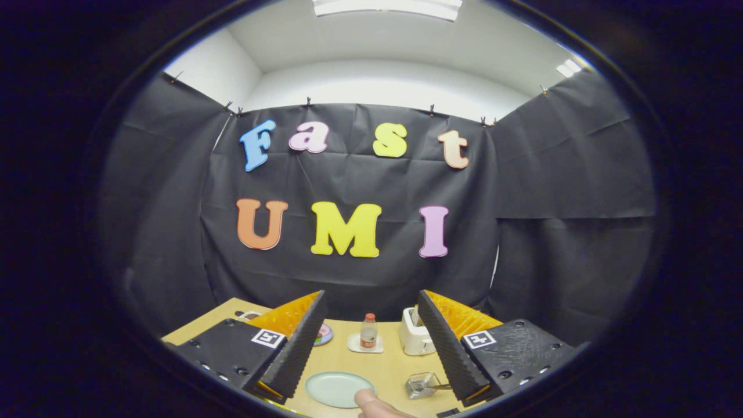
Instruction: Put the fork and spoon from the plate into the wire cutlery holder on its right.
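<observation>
My gripper (pixel 368 316) hangs above the table, open, with a wide gap and nothing between its fingers. Below the gap, on the wooden table, lies a pale green plate (pixel 339 388) that looks bare. To its right stands the small wire cutlery holder (pixel 422 385), partly behind the right finger (pixel 447 348), with a thin handle sticking out of it to the right. A person's fingertip (pixel 371 402) rests at the plate's near rim.
Farther back on the table (pixel 389 366) stand a small bottle with a red cap (pixel 368 332) on a white coaster, a white toaster (pixel 415 337) and a colourful dish (pixel 324 334) beside the left finger. Black cloth walls the booth.
</observation>
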Motion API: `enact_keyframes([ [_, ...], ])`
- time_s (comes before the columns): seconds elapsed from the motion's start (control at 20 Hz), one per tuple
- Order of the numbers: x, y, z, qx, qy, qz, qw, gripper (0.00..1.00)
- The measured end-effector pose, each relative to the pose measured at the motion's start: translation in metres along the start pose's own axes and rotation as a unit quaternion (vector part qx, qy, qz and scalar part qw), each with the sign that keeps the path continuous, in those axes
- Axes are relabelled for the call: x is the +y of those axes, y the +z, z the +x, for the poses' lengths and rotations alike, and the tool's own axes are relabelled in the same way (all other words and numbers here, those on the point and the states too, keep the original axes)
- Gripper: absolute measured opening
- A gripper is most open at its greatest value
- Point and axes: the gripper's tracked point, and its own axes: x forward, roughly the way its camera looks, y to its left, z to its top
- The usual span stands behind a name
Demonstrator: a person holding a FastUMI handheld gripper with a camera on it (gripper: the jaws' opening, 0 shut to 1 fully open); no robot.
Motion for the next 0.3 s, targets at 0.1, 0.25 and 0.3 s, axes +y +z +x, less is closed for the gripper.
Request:
enact_keyframes([
  [0.1,-0.003,0.006,-0.004,-0.008,0.013,0.007,1.0,0.95],
  [0.25,-0.014,0.013,-0.007,-0.006,0.02,0.018,1.0,0.95],
  [0.3,-0.016,0.015,-0.008,-0.006,0.021,0.023,0.999,0.95],
])
